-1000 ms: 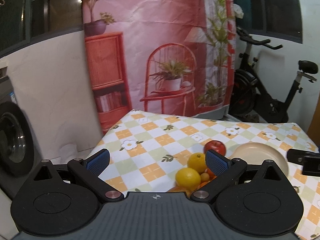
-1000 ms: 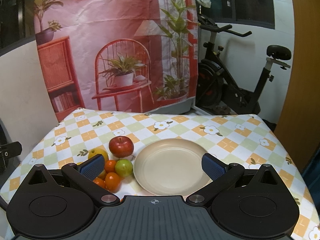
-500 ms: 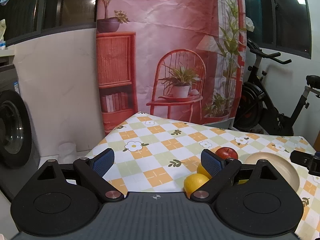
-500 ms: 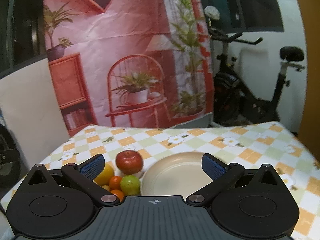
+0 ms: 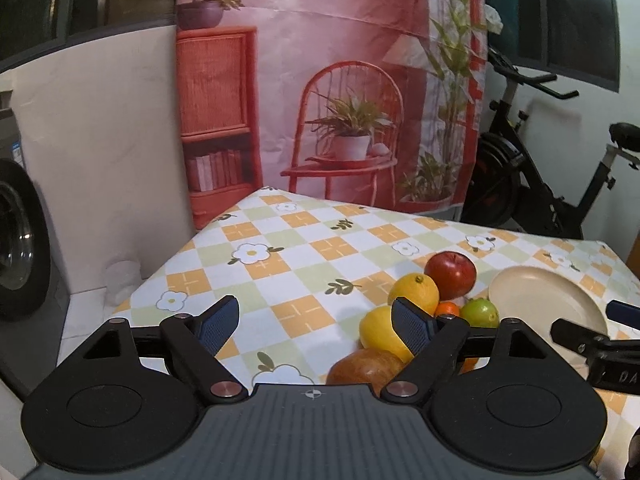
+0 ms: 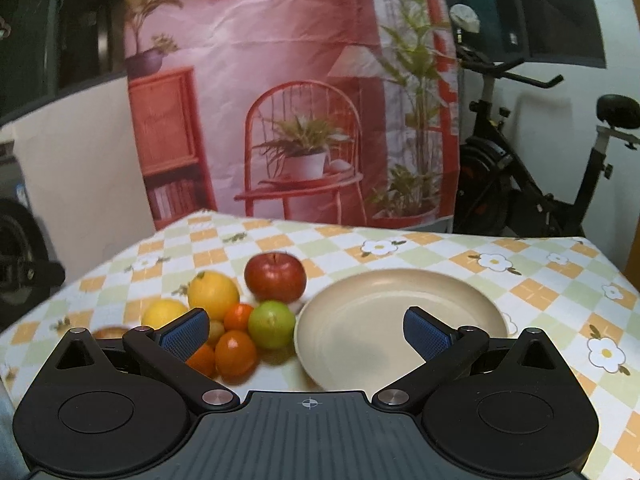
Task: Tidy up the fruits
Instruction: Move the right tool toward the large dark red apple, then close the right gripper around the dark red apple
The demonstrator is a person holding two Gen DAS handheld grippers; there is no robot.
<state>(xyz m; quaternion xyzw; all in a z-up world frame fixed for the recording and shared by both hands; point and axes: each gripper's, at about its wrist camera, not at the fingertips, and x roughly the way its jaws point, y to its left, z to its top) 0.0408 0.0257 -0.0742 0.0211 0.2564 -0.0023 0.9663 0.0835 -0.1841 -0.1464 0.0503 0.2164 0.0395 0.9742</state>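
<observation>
A pile of fruit lies on the checked tablecloth: a red apple [image 6: 275,276], a yellow orange [image 6: 213,294], a lemon [image 6: 164,314], a green fruit [image 6: 272,324] and small tangerines [image 6: 236,354]. Right of the pile stands an empty beige plate [image 6: 380,316]. My right gripper [image 6: 306,330] is open, low over the plate's near left rim, with nothing held. My left gripper [image 5: 314,320] is left of the pile; its jaws are closing with only tablecloth between them. Its right finger [image 5: 408,326] overlaps the lemon [image 5: 376,332] in the picture. The apple [image 5: 450,274] and the plate [image 5: 540,296] lie beyond.
A brownish fruit [image 5: 366,366] lies nearest the left gripper. The right gripper's finger [image 5: 588,340] shows at the right edge. A printed pink backdrop [image 6: 300,100] hangs behind the table, an exercise bike [image 6: 520,184] stands at back right, and a washing machine [image 5: 16,240] at left.
Both grippers have sunk towards the table, so the fruit and plate look closer. The left gripper's jaws have narrowed. The right gripper's jaws stay wide.
</observation>
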